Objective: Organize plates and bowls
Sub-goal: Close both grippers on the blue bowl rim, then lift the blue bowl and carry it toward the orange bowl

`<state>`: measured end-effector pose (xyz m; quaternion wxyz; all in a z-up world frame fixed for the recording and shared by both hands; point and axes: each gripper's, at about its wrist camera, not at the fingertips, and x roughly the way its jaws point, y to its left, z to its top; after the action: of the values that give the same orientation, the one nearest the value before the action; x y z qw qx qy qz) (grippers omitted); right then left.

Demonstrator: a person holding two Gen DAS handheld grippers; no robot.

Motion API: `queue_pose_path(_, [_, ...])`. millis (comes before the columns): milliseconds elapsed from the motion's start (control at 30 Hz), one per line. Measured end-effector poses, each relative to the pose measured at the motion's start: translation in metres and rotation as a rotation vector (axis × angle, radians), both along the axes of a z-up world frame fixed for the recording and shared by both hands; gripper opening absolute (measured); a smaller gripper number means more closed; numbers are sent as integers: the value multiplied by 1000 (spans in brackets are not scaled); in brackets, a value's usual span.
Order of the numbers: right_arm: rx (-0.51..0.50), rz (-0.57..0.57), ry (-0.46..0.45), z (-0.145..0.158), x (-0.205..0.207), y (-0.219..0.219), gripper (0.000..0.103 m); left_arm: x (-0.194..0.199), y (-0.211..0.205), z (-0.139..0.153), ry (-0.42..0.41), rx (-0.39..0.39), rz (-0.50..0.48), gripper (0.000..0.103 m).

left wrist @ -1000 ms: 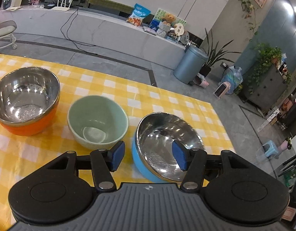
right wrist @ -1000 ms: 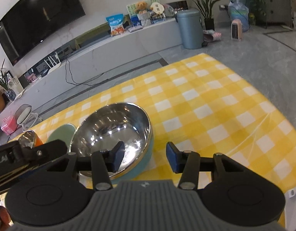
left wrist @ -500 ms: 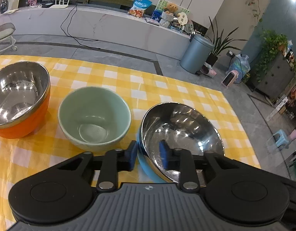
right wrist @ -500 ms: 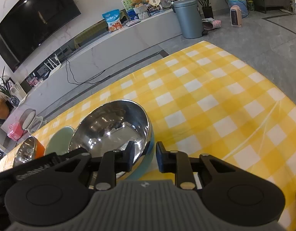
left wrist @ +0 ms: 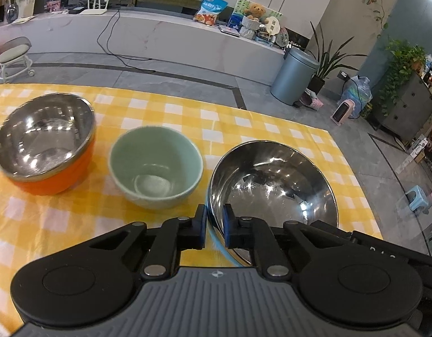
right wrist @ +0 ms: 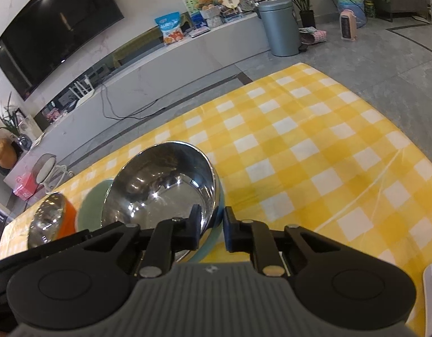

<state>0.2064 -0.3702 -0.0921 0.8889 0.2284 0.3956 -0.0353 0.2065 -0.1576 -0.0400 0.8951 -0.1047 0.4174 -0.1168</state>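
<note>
Nearest in the left wrist view, the left gripper (left wrist: pixel 215 226) has its blue-padded fingers pinched on the near left rim of the blue bowl (left wrist: pixel 272 185), one finger outside the blue wall and one inside the shiny steel lining. In the right wrist view the right gripper (right wrist: pixel 212 229) is clamped on the same blue bowl (right wrist: pixel 162 188) at its near right rim, one finger inside the steel lining and the other against the outer wall, so both grippers grasp this bowl from opposite sides. The bowl sits tilted, its opening leaning toward the left gripper's camera; whether its base touches the cloth is hidden behind the grippers. Just beside it, on the left, stands the green bowl (left wrist: pixel 155 167), upright on the yellow checked tablecloth (left wrist: pixel 188 118), close to the blue bowl, though I cannot tell whether they touch. Further left, near the green bowl, rests the orange bowl (left wrist: pixel 47 146) with a steel interior, tipped slightly. Beyond the table edge lies grey tiled floor (left wrist: pixel 188 75), then a long white counter (left wrist: pixel 160 36) with a snack bag (left wrist: pixel 210 8) and a teddy bear (left wrist: pixel 254 9), and a grey bin (left wrist: pixel 293 78) to the right. A dark television (right wrist: pixel 53 25) hangs on the wall.
</note>
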Motion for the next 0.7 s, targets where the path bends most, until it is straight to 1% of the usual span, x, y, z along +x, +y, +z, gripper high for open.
queue_pose_path(200, [51, 48, 35, 4, -25, 3, 13, -26, 12, 10, 46, 19, 18, 11])
queue_pose_path(367, [73, 104, 52, 10, -48, 8, 13, -52, 31, 15, 73, -31, 65, 12])
queue_pose_path(533, [74, 160, 64, 14, -62, 23, 13, -75, 47, 15, 101, -33, 118, 12])
queue_pose_path(700, [79, 200, 80, 12, -77, 36, 12, -91, 68, 11, 143, -75, 159, 12])
